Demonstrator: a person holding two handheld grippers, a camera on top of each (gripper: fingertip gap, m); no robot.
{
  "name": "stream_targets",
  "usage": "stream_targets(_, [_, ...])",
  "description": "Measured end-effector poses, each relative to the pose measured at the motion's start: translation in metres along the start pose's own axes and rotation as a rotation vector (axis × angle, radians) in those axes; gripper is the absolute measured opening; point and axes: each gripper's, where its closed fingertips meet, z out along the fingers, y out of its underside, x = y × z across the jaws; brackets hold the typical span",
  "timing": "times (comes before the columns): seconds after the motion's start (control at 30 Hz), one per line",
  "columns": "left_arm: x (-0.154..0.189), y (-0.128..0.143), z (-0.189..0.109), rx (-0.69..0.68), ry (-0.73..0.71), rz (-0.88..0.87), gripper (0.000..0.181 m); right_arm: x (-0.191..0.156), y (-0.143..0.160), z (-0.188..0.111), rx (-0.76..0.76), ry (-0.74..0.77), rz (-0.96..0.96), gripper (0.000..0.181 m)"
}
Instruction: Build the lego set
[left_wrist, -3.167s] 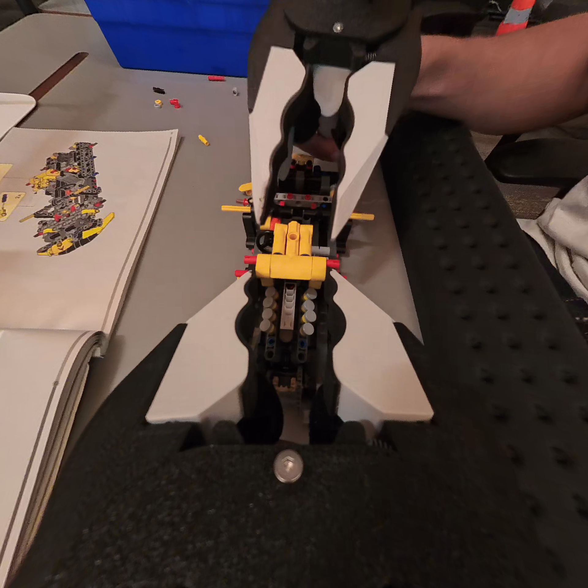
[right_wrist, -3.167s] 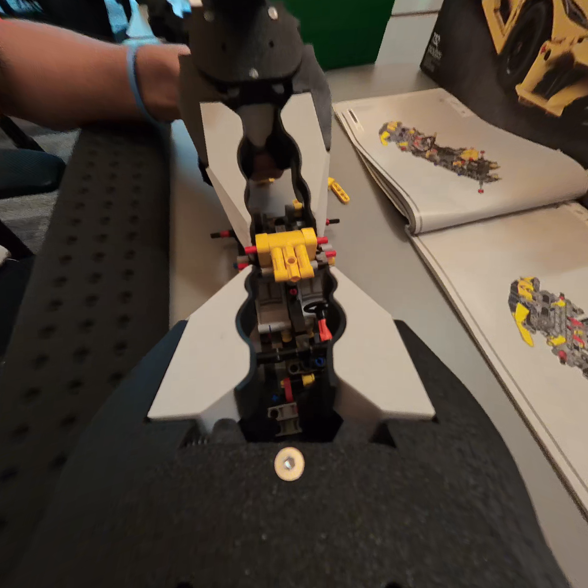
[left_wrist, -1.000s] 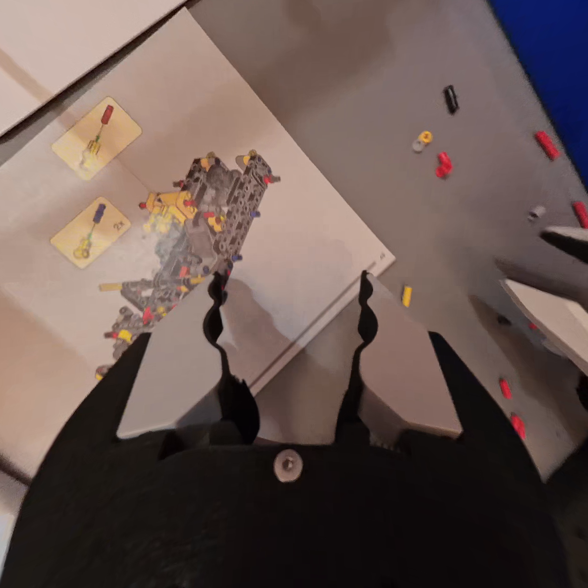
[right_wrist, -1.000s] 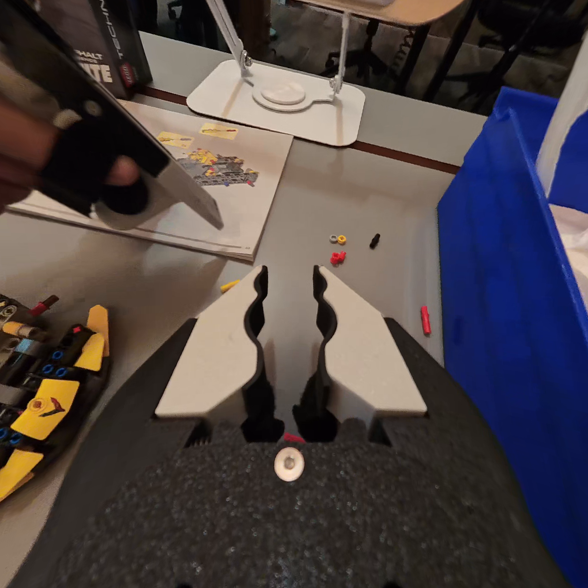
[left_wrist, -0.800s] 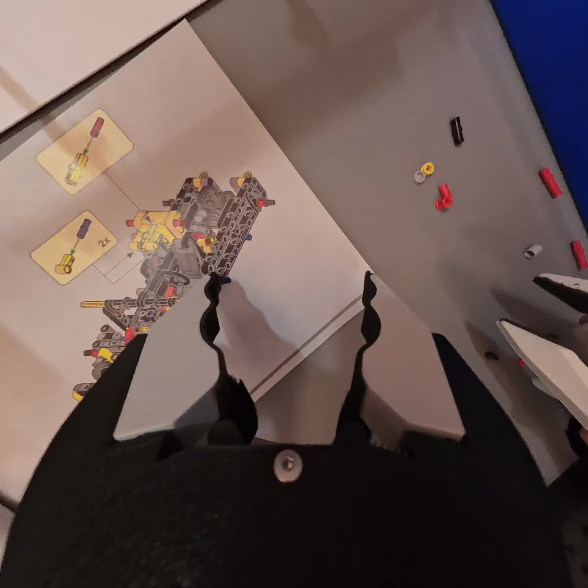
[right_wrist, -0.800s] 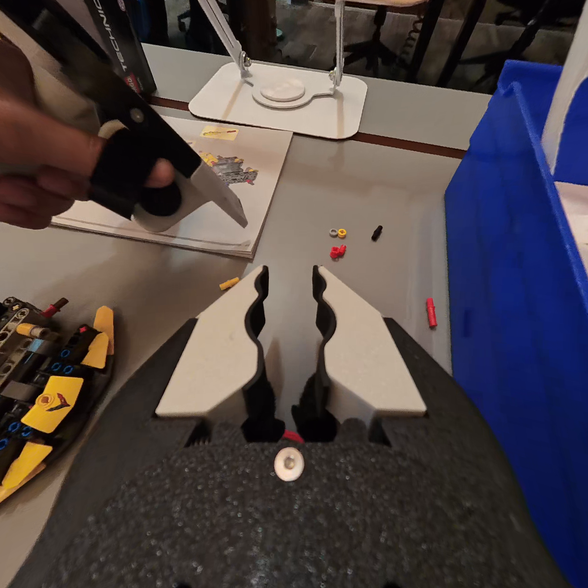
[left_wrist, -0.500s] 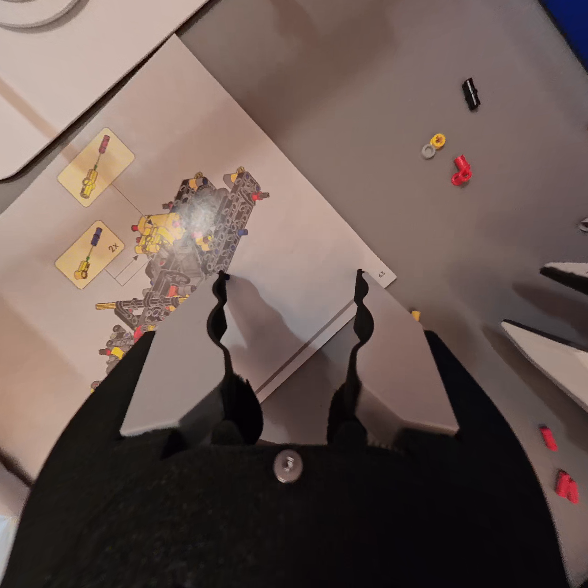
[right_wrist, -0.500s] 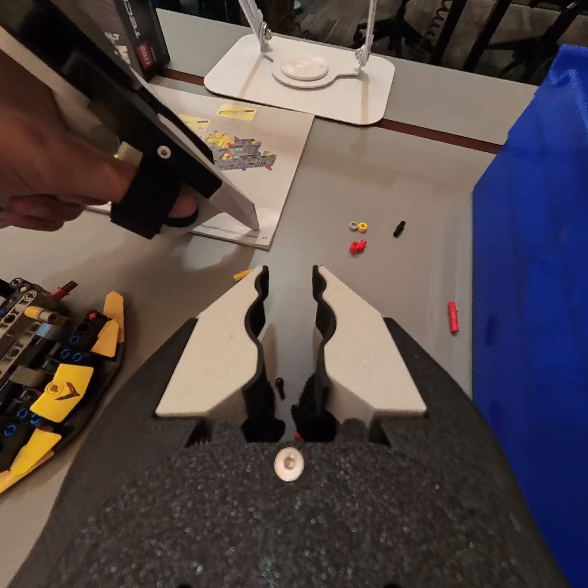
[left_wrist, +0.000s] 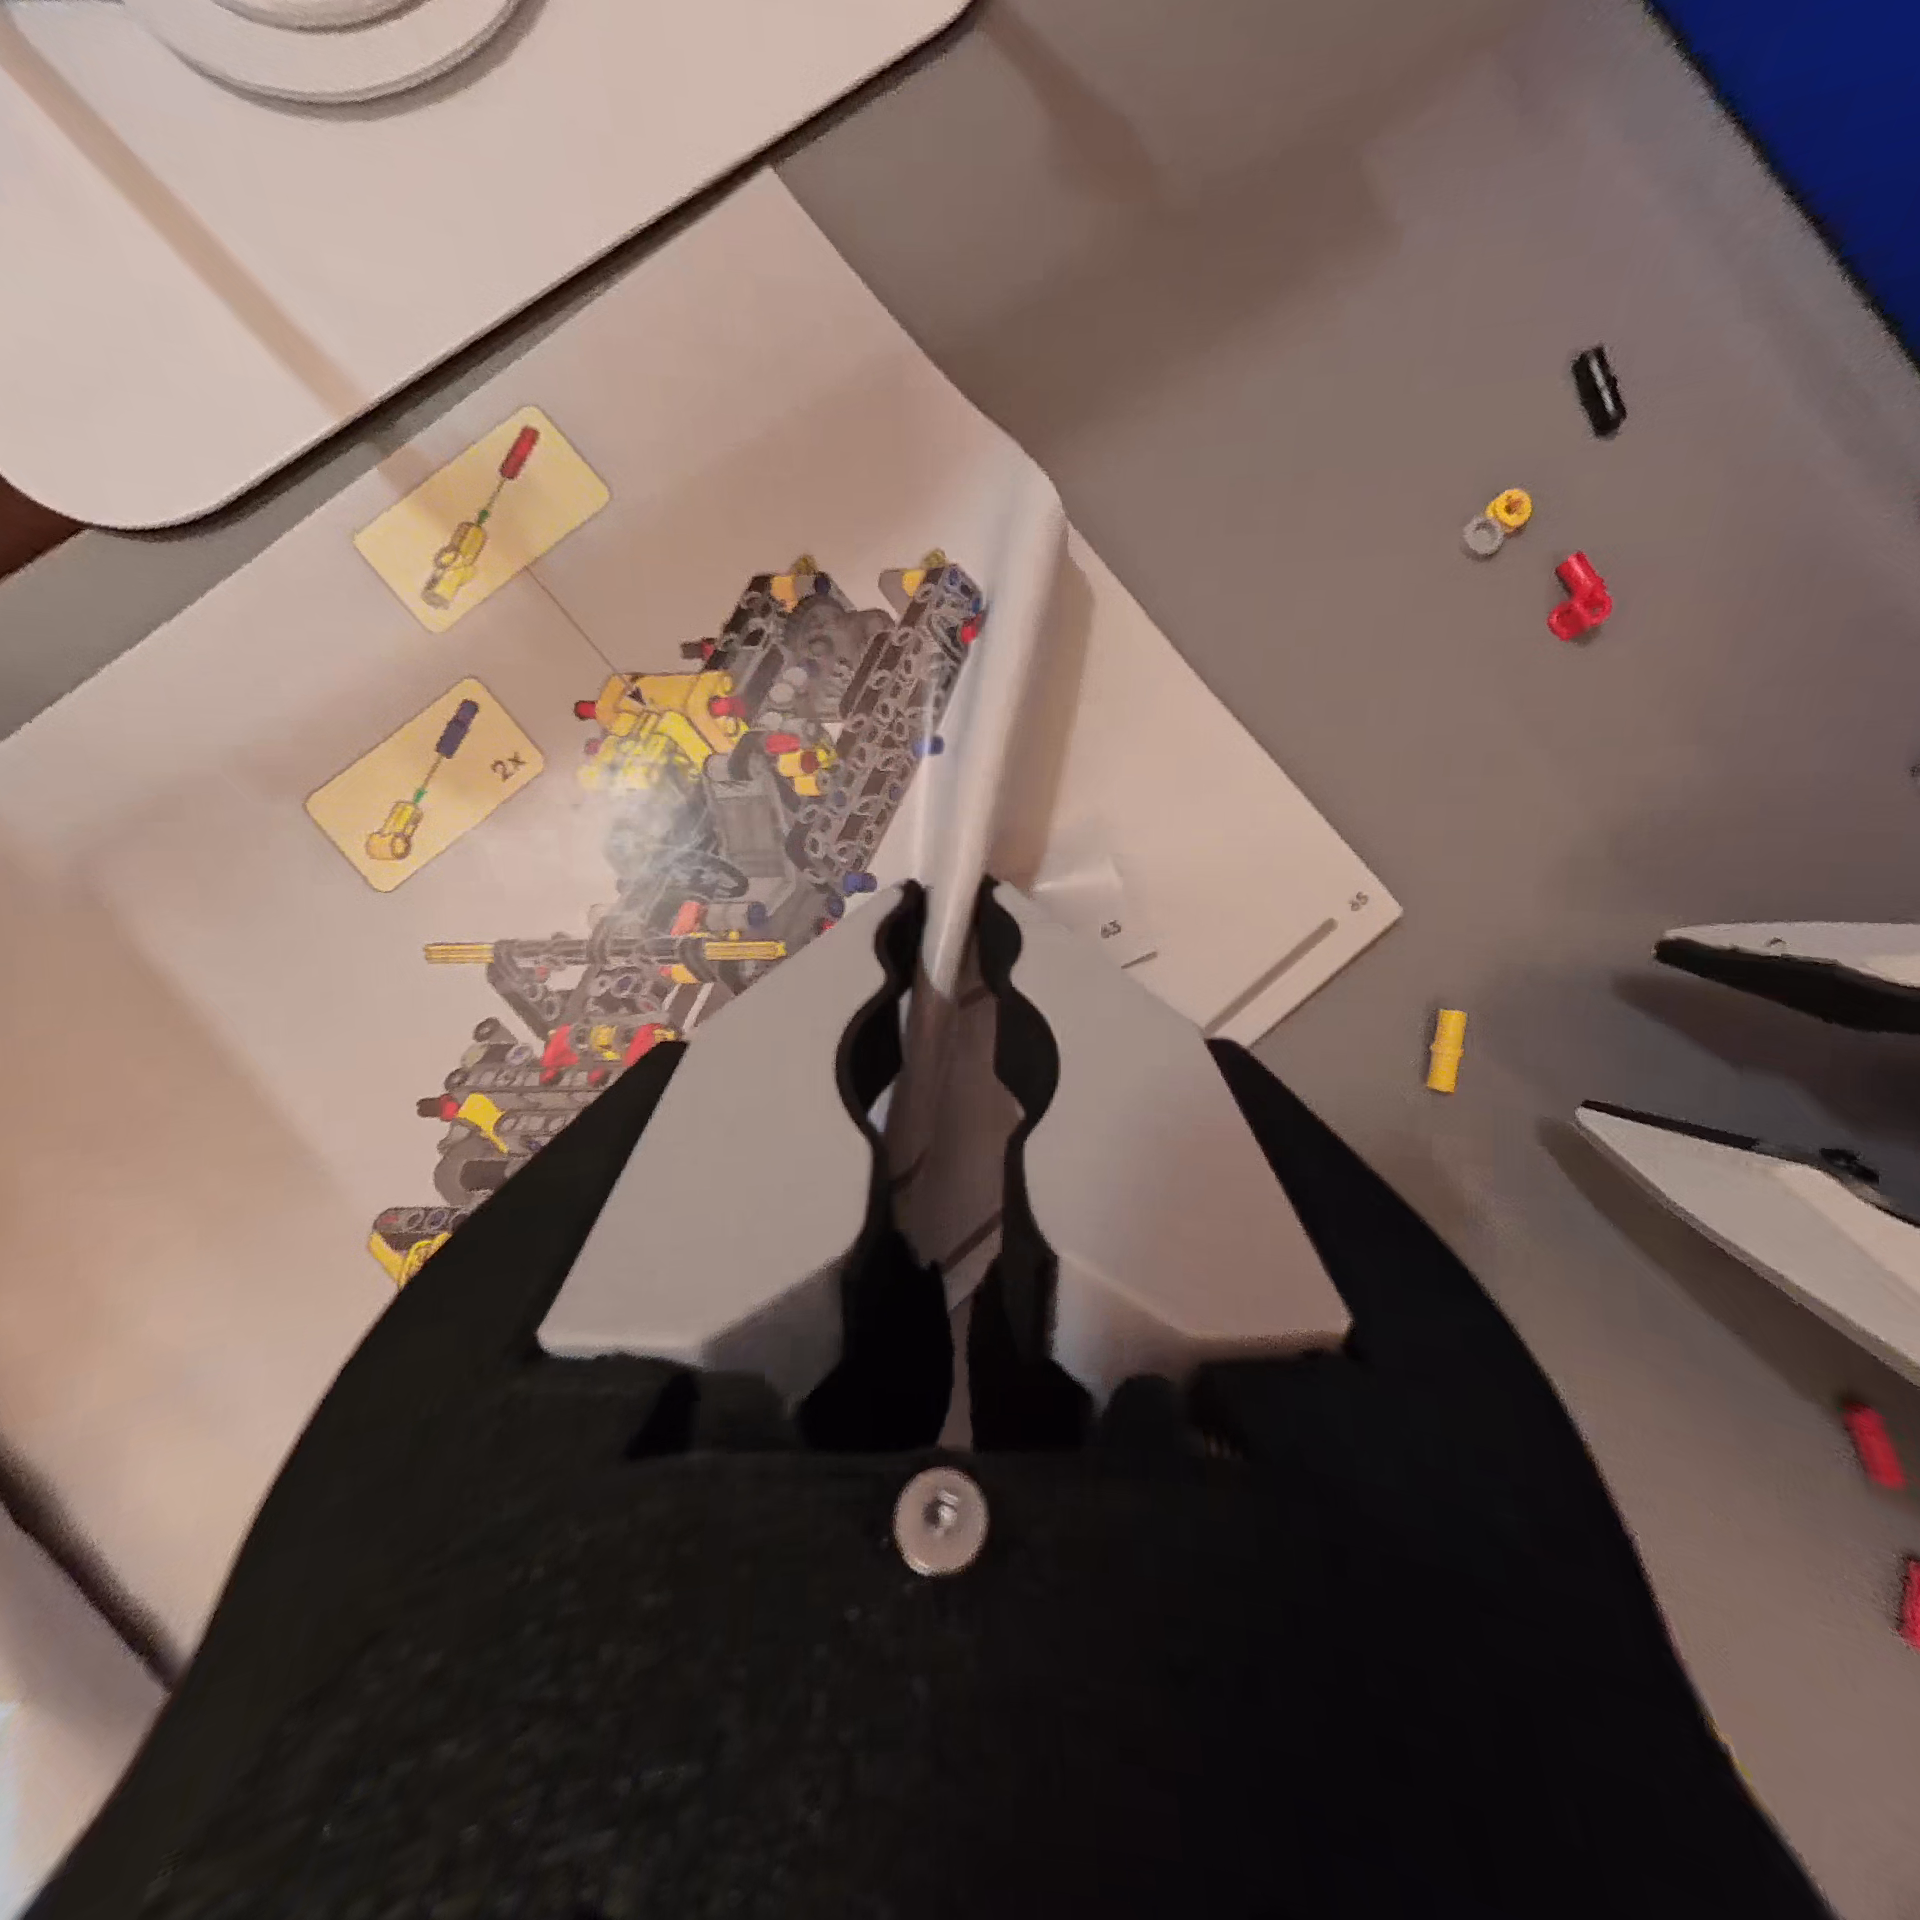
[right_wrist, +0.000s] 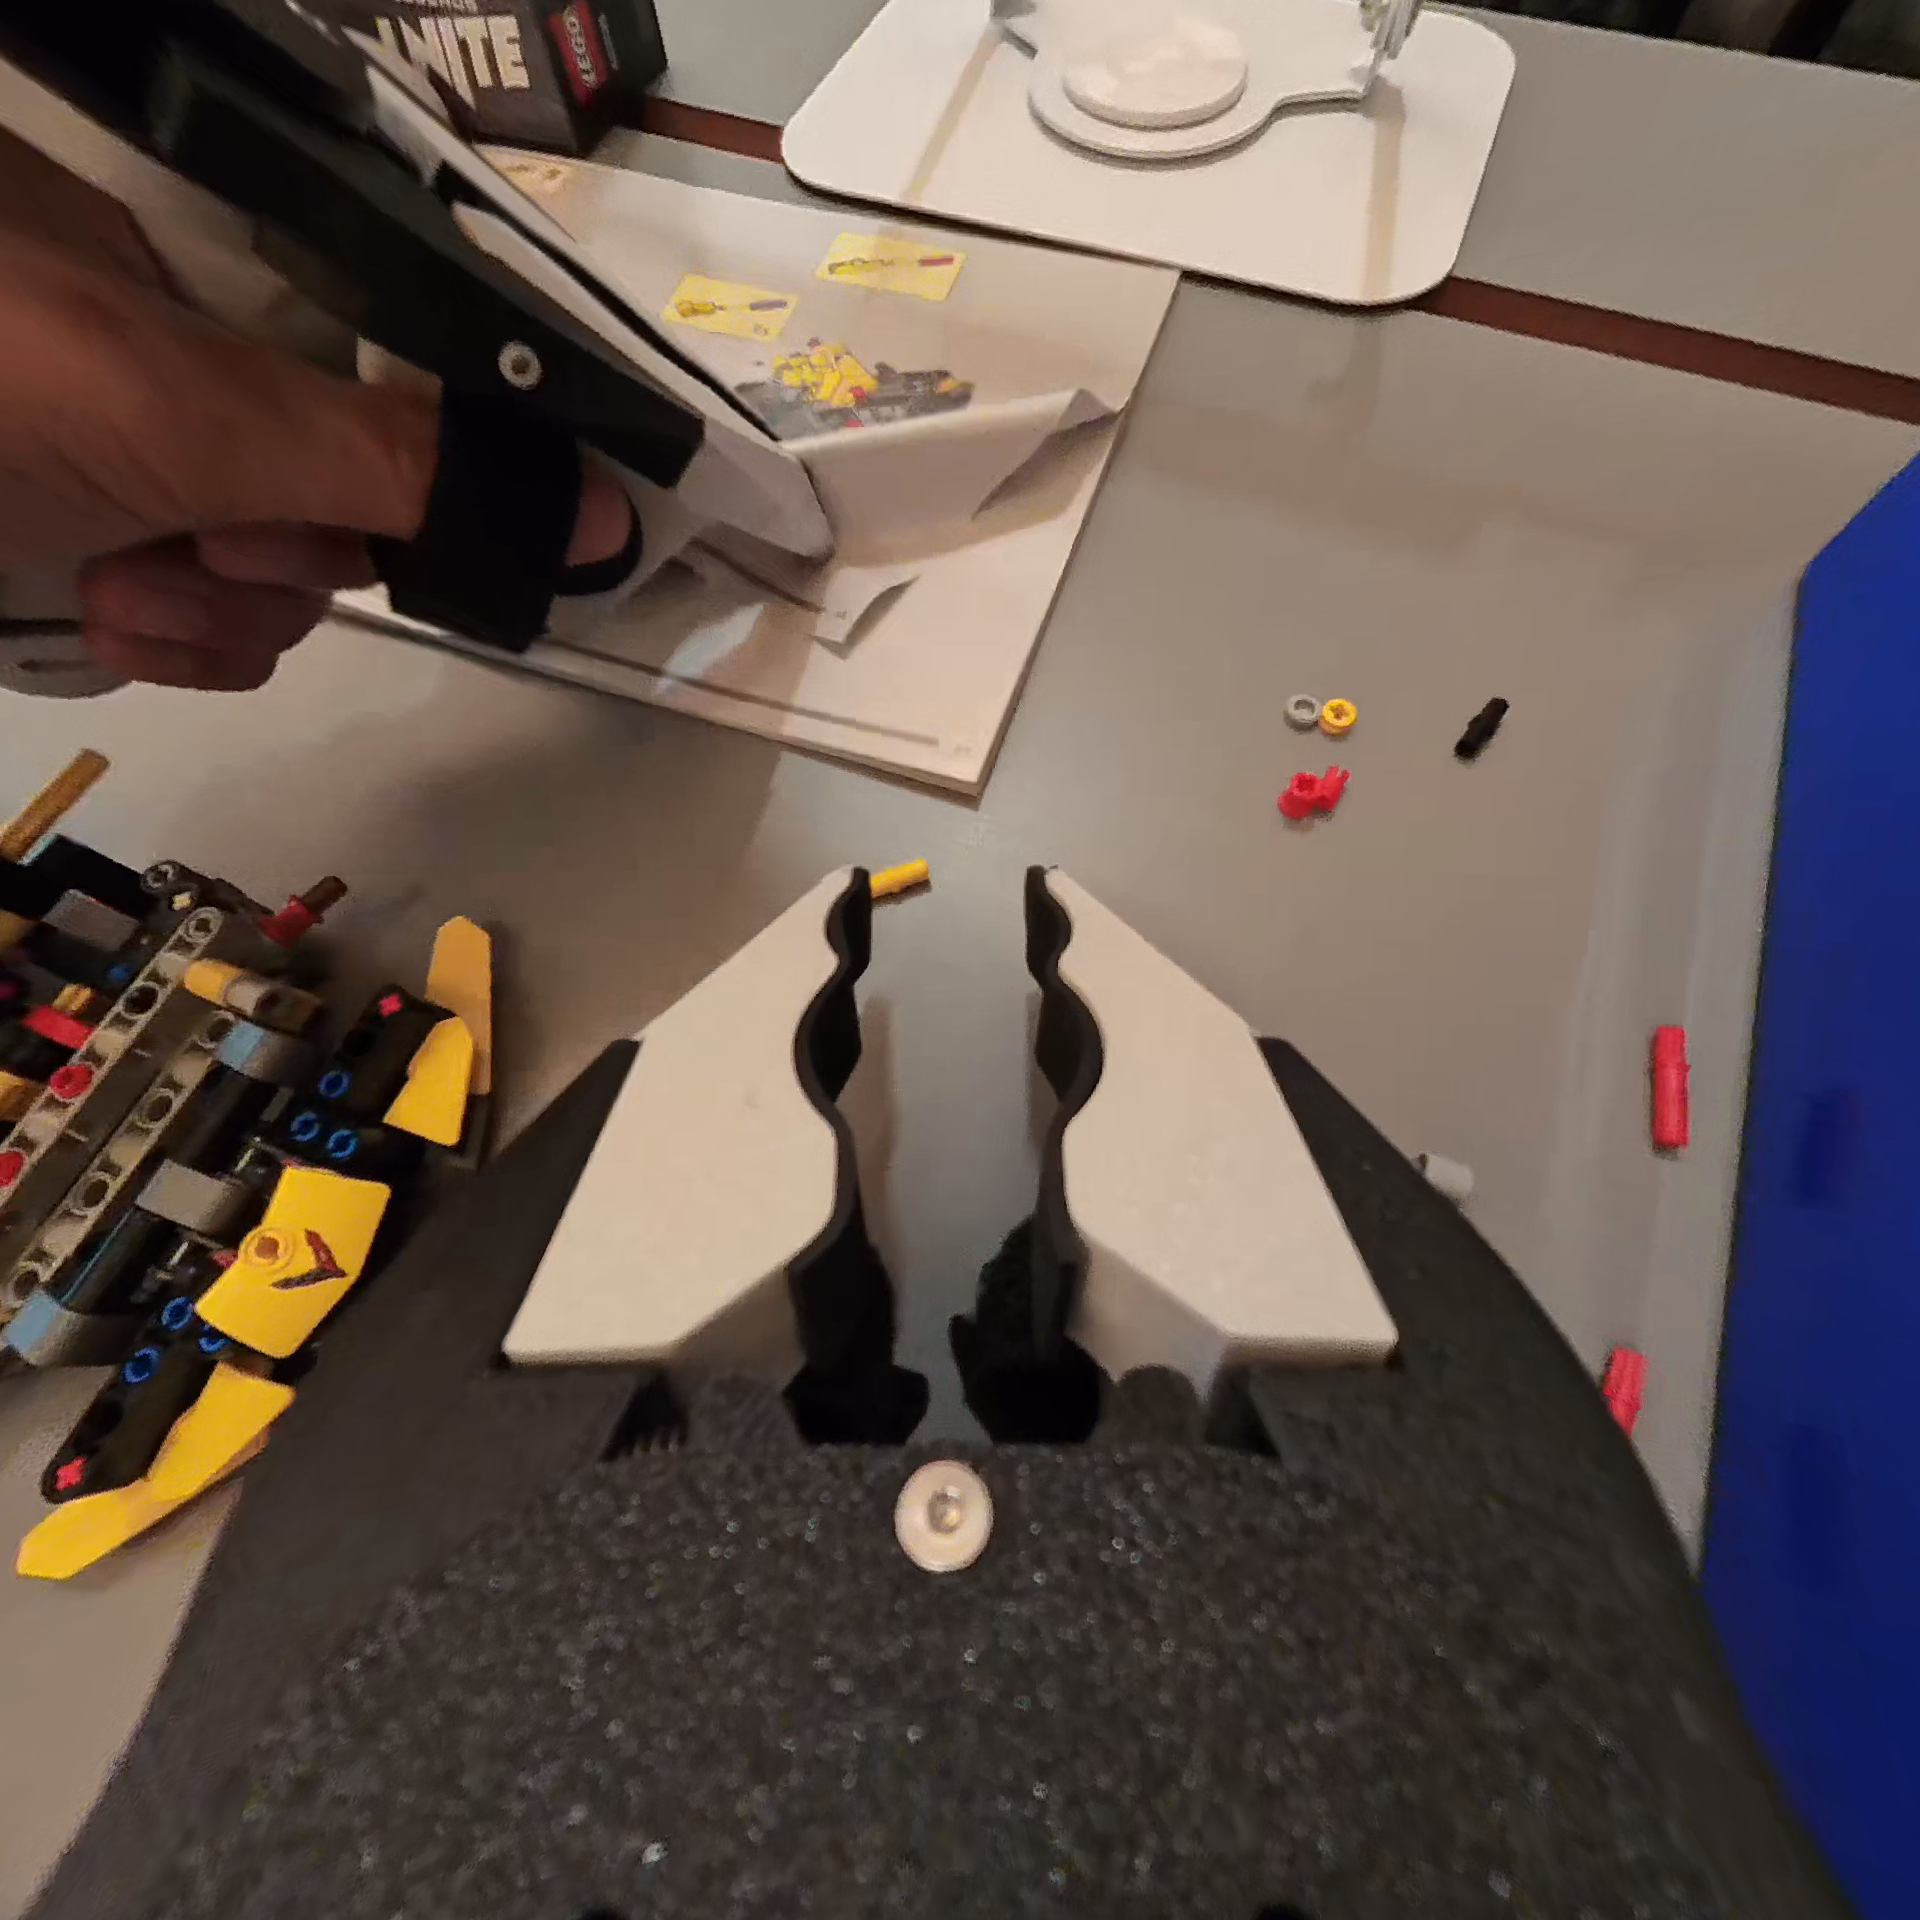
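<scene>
One grey table (right_wrist: 1403, 499) carries everything. One blue plastic bin (right_wrist: 1849, 1039) stands along its edge, right of the open paper instruction booklet (left_wrist: 343, 935). One white flat stand base (right_wrist: 1143, 156) lies just beyond the booklet.

Only the right wrist view shows the one partly built black-and-yellow lego car chassis (right_wrist: 197, 1164), which lies on the table near the booklet's front edge, its long axis slanting from lower left toward the booklet, and one dark lego box (right_wrist: 520, 62) behind the booklet.

The left tongs (left_wrist: 948, 894) are clenched on the corner of one booklet page (left_wrist: 997, 665), lifted and curling. The right tongs (right_wrist: 943, 883) hover released, nothing between them, one yellow peg (right_wrist: 899, 878) just beside the left tip.

Right of the booklet lie loose parts: three red pegs along the bin, one red connector (right_wrist: 1311, 792), one black pin (right_wrist: 1481, 727), one grey (right_wrist: 1301, 711) and one yellow ring (right_wrist: 1338, 715) touching.
</scene>
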Motion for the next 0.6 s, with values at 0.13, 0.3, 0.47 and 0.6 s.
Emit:
stream_targets(0.13, [-0.005, -0.008, -0.012, 0.062, 0.17, -0.134, 0.006, -0.006, 0.0, 0.001, 0.005, -0.006, -0.032, 0.03])
stream_targets(0.3, [-0.026, -0.028, -0.059, 0.215, 0.401, -0.285, 0.008, -0.011, -0.005, 0.0, 0.02, -0.017, -0.043, 0.03])
stream_targets(0.47, [-0.067, -0.025, -0.15, 0.423, 0.646, -0.361, 0.008, -0.019, -0.01, 0.0, 0.038, -0.04, -0.047, 0.029])
stream_targets(0.6, [-0.124, 0.026, -0.198, 0.5, 0.641, -0.395, 0.009, -0.027, -0.014, 0.002, 0.037, -0.049, -0.067, 0.029])
